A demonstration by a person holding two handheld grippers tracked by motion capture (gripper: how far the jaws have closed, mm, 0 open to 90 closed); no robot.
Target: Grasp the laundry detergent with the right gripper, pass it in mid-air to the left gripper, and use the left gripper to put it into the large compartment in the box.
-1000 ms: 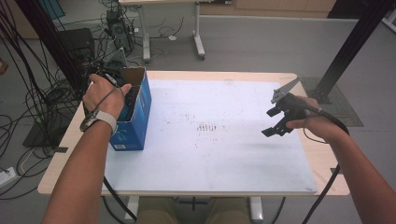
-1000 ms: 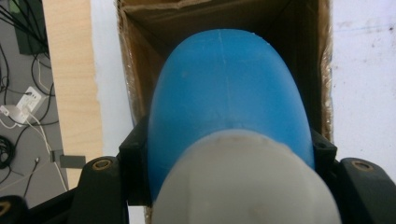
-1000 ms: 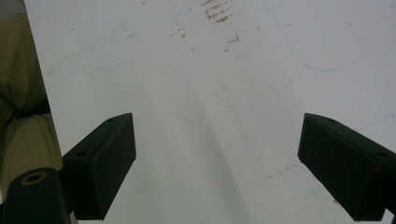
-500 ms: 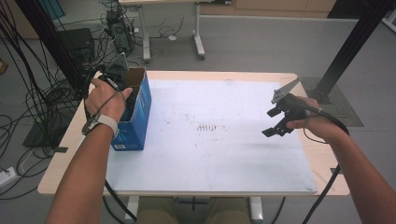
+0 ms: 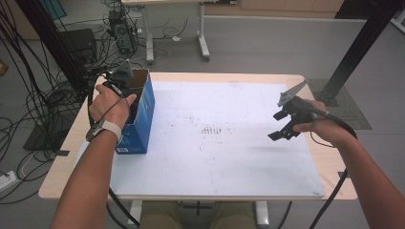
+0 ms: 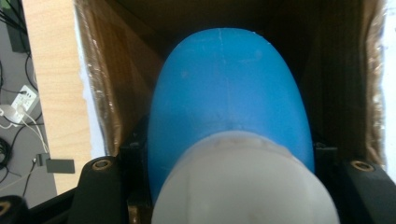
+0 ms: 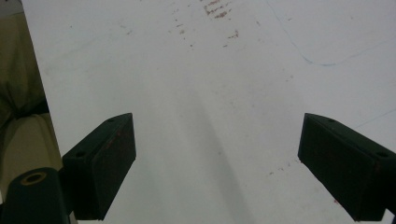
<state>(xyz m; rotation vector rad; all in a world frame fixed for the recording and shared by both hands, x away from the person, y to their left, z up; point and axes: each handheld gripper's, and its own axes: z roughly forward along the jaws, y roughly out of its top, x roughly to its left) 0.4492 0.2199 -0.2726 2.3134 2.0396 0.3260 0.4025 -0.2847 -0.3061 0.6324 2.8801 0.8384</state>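
My left gripper (image 5: 133, 101) reaches down into an open blue cardboard box (image 5: 143, 119) at the table's left edge. In the left gripper view its jaws are shut on a rounded blue object (image 6: 229, 88) with a whitish end nearest the camera. The object lies between the box's brown inner walls (image 6: 116, 93), and its far end is hidden in the dark of the box. My right gripper (image 5: 277, 126) hovers over the right part of the white mat (image 5: 215, 167). It is open, and nothing lies between its black pads (image 7: 105, 158).
Wooden table edges (image 5: 67, 157) frame the mat on the left and right. Faint reddish marks (image 5: 212, 130) dot the mat's middle. Cables and equipment (image 5: 52, 95) crowd the floor to the left, and a black post (image 5: 353, 52) stands at the back right.
The left hand has shifted only slightly over the box, still holding the blue object. The right hand and its gripper have stayed in place.
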